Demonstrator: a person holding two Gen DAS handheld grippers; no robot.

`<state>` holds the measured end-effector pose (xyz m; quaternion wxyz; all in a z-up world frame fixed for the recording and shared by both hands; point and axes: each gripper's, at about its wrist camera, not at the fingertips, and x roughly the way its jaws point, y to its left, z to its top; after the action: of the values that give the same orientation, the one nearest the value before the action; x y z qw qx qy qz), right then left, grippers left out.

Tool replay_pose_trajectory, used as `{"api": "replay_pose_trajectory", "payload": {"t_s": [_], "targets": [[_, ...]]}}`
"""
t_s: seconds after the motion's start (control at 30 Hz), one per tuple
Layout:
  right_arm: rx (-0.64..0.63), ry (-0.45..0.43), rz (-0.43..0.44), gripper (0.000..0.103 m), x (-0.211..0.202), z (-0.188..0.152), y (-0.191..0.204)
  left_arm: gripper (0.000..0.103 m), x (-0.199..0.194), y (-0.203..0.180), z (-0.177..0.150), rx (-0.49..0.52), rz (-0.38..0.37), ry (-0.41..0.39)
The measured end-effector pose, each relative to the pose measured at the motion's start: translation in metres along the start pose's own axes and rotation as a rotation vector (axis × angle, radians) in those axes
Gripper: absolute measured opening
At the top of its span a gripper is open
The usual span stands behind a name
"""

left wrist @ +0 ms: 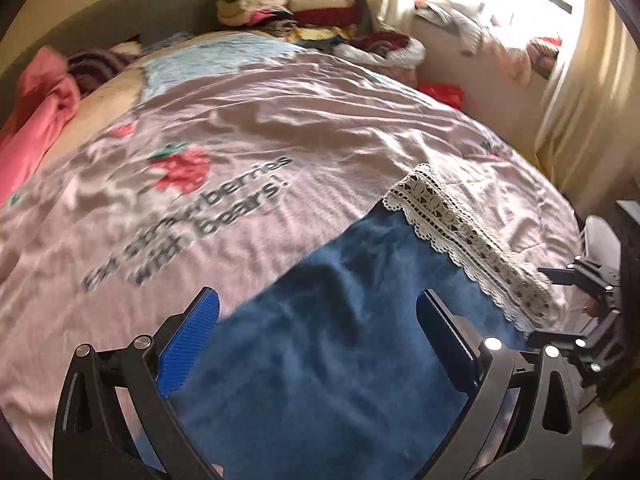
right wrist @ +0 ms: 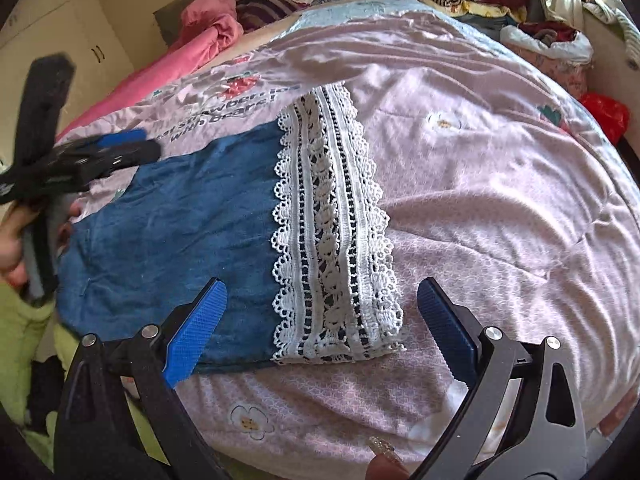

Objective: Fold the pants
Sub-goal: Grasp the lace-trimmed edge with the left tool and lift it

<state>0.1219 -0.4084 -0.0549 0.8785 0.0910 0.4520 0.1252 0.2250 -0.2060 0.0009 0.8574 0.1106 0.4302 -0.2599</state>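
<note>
Hovering just above the bed, the left tongs [left wrist: 318,336] stand spread wide, nothing between the blue pads [left wrist: 188,344], with the blue pants [left wrist: 320,340] lying flat right beneath them. The right tongs [right wrist: 322,330] are spread wide too and grip nothing; they hang over the near corner of the pants [right wrist: 172,232], where the white lace hem [right wrist: 332,232] ends. In the right wrist view the lace band runs away from the camera along the right edge of the blue cloth, and the left tongs [right wrist: 116,150] show blurred at the far left, over the opposite end of the garment, held in a hand [right wrist: 12,248].

The pants rest on a pale pink bedspread [left wrist: 320,120] printed with flowers, a strawberry [left wrist: 180,168] and dark lettering [left wrist: 192,224]. The cloth looks smooth and laid out in one flat piece, the lace lying neat on top.

Farther off, a pink blanket [left wrist: 44,120] is bunched along the left edge of the bed. At the head of the bed sits a stack of folded clothes [left wrist: 296,4], with loose garments [left wrist: 384,48] heaped beside it. A cream curtain [left wrist: 580,100] hangs by the bright window on the right, and pale cupboards [right wrist: 60,32] stand at the left.
</note>
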Motion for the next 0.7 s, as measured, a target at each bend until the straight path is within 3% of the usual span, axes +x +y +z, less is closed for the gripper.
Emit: {"api": "replay_pose_trajectory", "payload": {"t_s": [0.23,0.4,0.47,0.5,0.53,0.6,0.67,0.7], "targets": [[0.008,0.012,0.037,0.087,0.010,0.002,-0.004,0.098,0.051,-0.003,0.024,0.048,-0.075,0.079],[0.009,0.020,0.055,0.084,0.017,0.006,-0.007,0.096,0.085,0.001,0.026,-0.008,-0.176,0.133],[0.008,0.022,0.061,0.079,0.019,0.007,-0.008,0.095,0.090,-0.002,0.023,-0.006,-0.192,0.129],[0.008,0.019,0.062,0.071,0.019,0.008,-0.008,0.094,0.091,-0.004,0.022,-0.009,-0.205,0.124],[0.010,0.016,0.064,0.064,0.019,0.009,-0.009,0.084,0.089,-0.004,0.021,-0.013,-0.221,0.120],[0.019,0.005,0.093,0.059,0.018,0.012,-0.012,0.068,0.087,-0.006,0.021,-0.026,-0.257,0.114],[0.019,-0.001,0.114,0.058,0.020,0.013,-0.013,0.049,0.084,-0.009,0.020,-0.026,-0.280,0.110],[0.014,-0.002,0.121,0.058,0.023,0.013,-0.014,0.045,0.083,-0.013,0.019,-0.024,-0.283,0.109]]}}
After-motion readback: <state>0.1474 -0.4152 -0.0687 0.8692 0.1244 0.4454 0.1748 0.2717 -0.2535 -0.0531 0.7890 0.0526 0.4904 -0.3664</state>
